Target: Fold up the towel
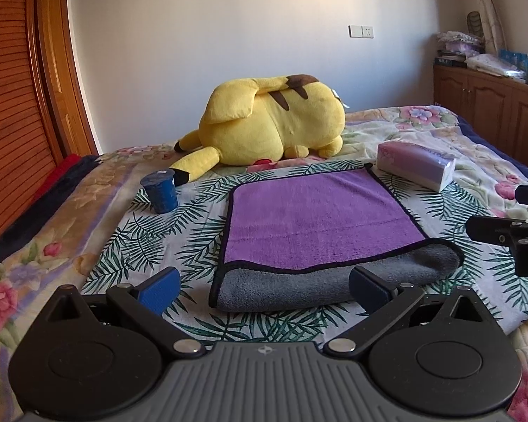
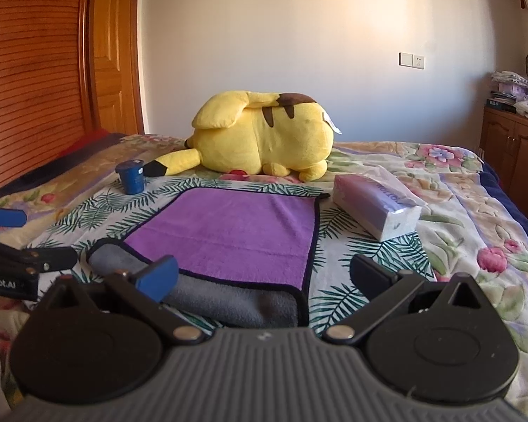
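A purple towel (image 1: pixel 316 218) with a grey underside and black edging lies folded on the bed, its grey folded edge (image 1: pixel 299 285) nearest me. It also shows in the right wrist view (image 2: pixel 236 232). My left gripper (image 1: pixel 264 288) is open and empty, just in front of the grey fold. My right gripper (image 2: pixel 264 274) is open and empty, over the towel's near right corner. The right gripper shows at the right edge of the left wrist view (image 1: pixel 510 232). The left gripper shows at the left edge of the right wrist view (image 2: pixel 17 242).
A yellow plush toy (image 1: pixel 271 123) lies behind the towel. A blue cup (image 1: pixel 160 191) stands upside down at the left. A tissue pack (image 1: pixel 415 163) lies at the right. A leaf-print cloth (image 1: pixel 151 246) covers the floral bed. Wooden cabinets (image 1: pixel 492 102) stand at the far right.
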